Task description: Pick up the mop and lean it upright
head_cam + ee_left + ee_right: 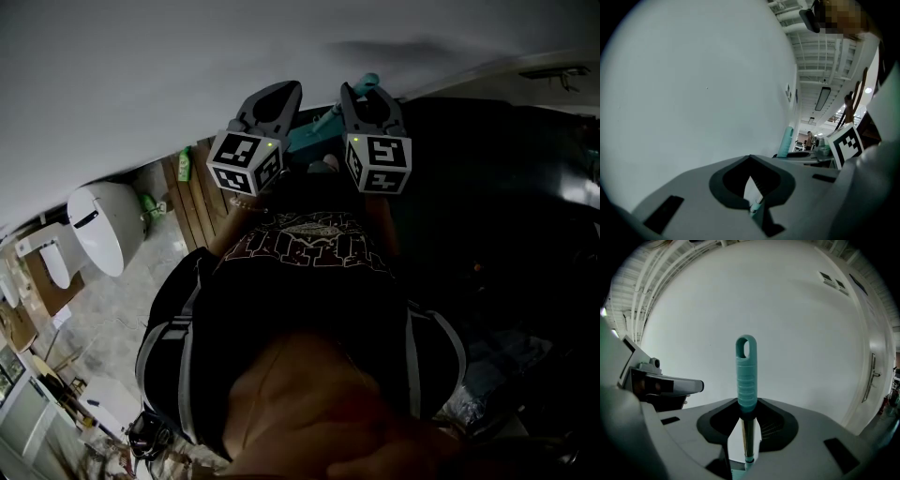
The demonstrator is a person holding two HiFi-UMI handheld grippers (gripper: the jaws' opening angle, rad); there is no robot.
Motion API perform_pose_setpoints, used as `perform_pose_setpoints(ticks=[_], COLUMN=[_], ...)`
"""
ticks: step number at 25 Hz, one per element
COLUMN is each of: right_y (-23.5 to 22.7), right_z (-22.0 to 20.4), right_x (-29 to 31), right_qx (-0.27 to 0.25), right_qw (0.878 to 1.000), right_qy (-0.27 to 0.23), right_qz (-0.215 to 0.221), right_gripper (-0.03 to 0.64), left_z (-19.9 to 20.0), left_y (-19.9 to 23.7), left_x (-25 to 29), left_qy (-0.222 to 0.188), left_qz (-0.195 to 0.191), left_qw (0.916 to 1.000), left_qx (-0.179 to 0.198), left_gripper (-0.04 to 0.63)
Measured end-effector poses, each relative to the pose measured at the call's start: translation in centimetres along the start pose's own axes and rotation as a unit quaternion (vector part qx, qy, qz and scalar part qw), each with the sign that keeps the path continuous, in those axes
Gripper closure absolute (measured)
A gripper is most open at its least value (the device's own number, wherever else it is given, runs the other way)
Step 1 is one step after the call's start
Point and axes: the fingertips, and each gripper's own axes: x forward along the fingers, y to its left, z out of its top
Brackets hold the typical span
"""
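The mop handle [746, 376] stands upright in front of the white wall [787, 324]: a ribbed teal grip with a hanging hole, on a metal pole. My right gripper [746, 414] is shut on it where the teal grip meets the pole. In the head view only the teal tip of the handle [367, 82] shows above the right gripper [364, 101]. My left gripper [279, 97] hangs just left of it, close to the wall. Its jaws stand open a narrow way with nothing between them [750, 180]. The left gripper view shows the teal grip [787, 140] off to the right.
A white toilet [103, 225] stands on the tiled floor at the left, with wooden slats [199, 202] and a green bottle [185, 165] beside it. Boxes and clutter [37, 375] fill the lower left. A door with a lever handle [874, 373] lies right of the mop.
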Motion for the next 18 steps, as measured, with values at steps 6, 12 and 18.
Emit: perform_pose_setpoints(ticks=[6, 12, 18], right_y=[0.1, 0.2, -0.4], right_z=[0.2, 0.2, 0.8], right_x=[0.0, 0.1, -0.1], right_qx=[0.003, 0.007, 0.013], right_qw=[1.0, 1.0, 1.0], right_qy=[-0.001, -0.001, -0.012], right_qz=[0.0, -0.001, -0.001], right_gripper=[0.494, 0.494, 0.494], left_z=[-0.2, -0.2, 0.2], left_y=[0.2, 0.0, -0.7], left_x=[0.2, 0.2, 1.2], left_qy=[0.008, 0.008, 0.009], left_qz=[-0.001, -0.011, -0.02], left_qw=[1.0, 0.9999, 0.9997], left_qx=[0.001, 0.001, 0.013], left_gripper=[0.558, 0.558, 0.558])
